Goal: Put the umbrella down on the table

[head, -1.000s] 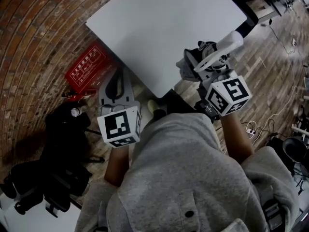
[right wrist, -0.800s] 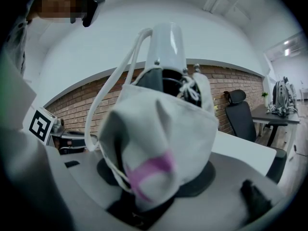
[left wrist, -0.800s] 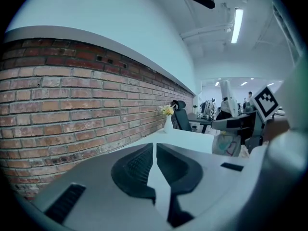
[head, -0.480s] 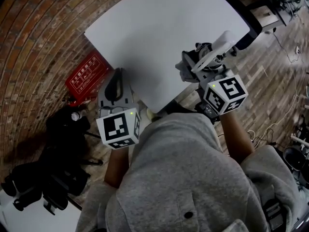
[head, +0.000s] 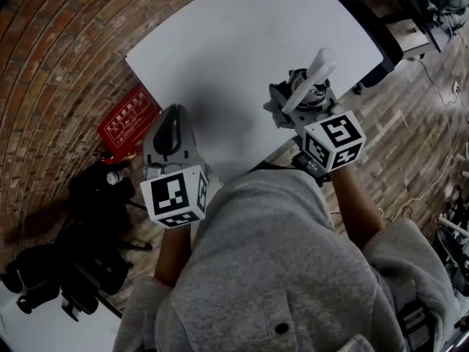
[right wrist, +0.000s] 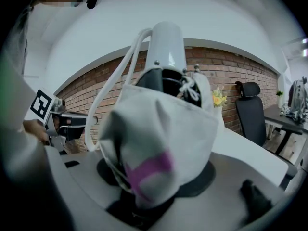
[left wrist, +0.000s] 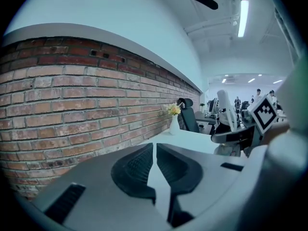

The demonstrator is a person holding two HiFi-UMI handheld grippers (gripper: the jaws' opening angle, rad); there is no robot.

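Note:
A folded umbrella point(head: 287, 100) of pale grey fabric with a white handle point(head: 320, 66) sticks up out of my right gripper point(head: 294, 97), which is shut on it over the near right edge of the white table point(head: 220, 42). In the right gripper view the umbrella point(right wrist: 159, 143) fills the middle and hides the jaws; its handle point(right wrist: 166, 47) stands on top and a white wrist strap point(right wrist: 108, 93) loops to the left. My left gripper point(head: 174, 116) is at the table's near left edge. Its jaws point(left wrist: 155, 150) are shut with nothing between them.
A white vase with yellow flowers point(left wrist: 174, 119) stands at the table's far end by the brick wall. On the floor to the left lie a red box point(head: 128, 112) and black bags and gear point(head: 80, 248). Office chairs point(right wrist: 250, 109) and desks stand beyond the table.
Both grippers have moved forward toward the table. The umbrella in the right gripper has gone from beside the table's edge to over it. The left gripper now reaches the table's edge.

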